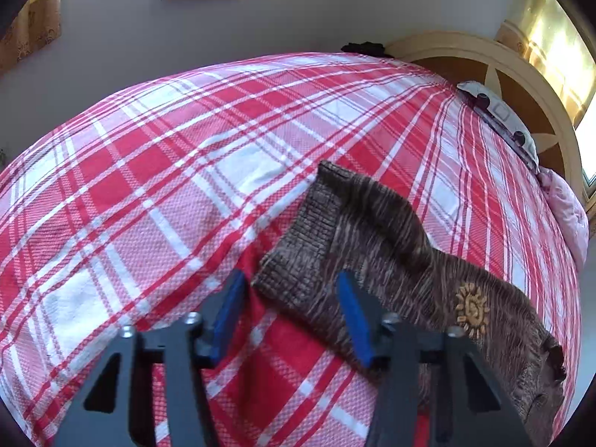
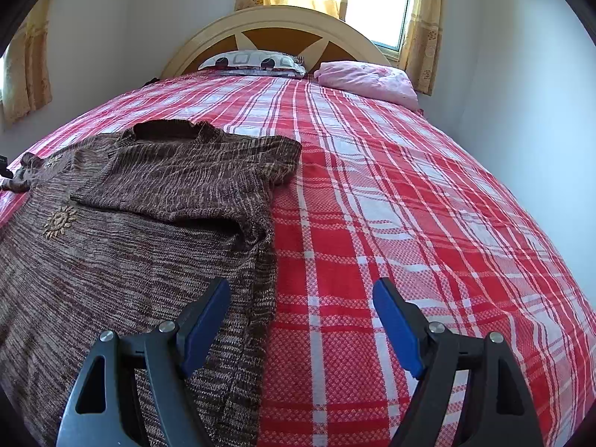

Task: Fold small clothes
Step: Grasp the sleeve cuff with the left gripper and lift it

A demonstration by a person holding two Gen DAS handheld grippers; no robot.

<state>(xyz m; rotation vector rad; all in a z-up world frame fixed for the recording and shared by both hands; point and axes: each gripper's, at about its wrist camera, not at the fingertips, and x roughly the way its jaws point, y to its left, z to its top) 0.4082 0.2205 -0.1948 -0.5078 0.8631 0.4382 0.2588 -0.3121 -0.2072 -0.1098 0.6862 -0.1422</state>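
Ideally, the half-spread left claw (image 1: 290, 298), straddling the sweater's sleeve cuff (image 1: 294, 257), pinches both layers; right claw (image 2: 301, 316) hovers spread.

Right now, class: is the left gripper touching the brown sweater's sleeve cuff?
Cannot tell. In the left wrist view the left gripper straddles the sleeve cuff, but no plain contact or gap shows at the pads.

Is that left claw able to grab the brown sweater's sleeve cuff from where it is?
Probably yes: the left gripper hangs open right at the sleeve cuff, its corner between the pads, nothing in the way on the bedspread.
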